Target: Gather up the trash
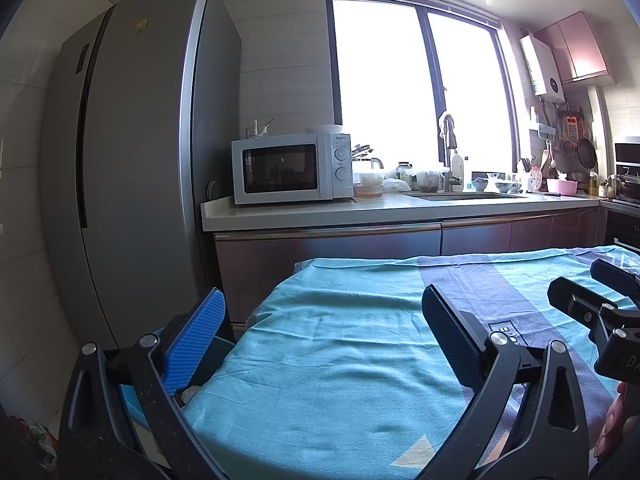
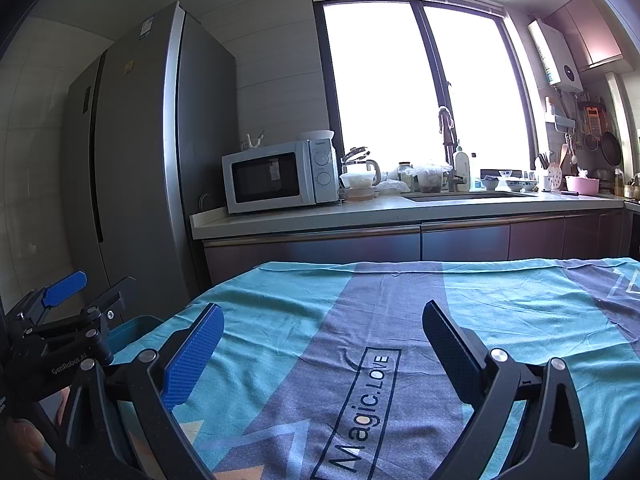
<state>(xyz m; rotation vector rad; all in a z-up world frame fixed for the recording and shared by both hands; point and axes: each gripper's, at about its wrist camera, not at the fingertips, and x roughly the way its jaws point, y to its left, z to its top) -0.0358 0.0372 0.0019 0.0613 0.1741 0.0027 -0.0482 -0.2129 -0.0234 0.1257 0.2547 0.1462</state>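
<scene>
Kitchen table cloth (image 2: 360, 300), left hand-held gripper (image 1: 324, 340) and right hand-held gripper (image 2: 324, 344) level, both spread wide, empty

Your table cloth (image 2: 500, 308) is turquoise with a broad slate-purple band running across it, and on that band sits a dark outlined box with the lettering "Magic.LOVE" (image 2: 362, 408) (the "a" carries a small peach dot). You can see peach and pale-blue triangles (image 2: 224, 440) near the close edge. The finger pads (image 2: 192, 360) of your right gripper (image 2: 324, 356) are bright blue with a fine dotted texture, on black frames. Your left gripper (image 1: 320, 344) shows the same blue pad (image 1: 196, 340). Beyond, the fridge (image 1: 140, 160) is plain grey, the microwave (image 1: 292, 168) white with a black door, the cabinets (image 2: 320, 248) brownish-mauve, and one bowl (image 2: 582, 185) pink.
</scene>
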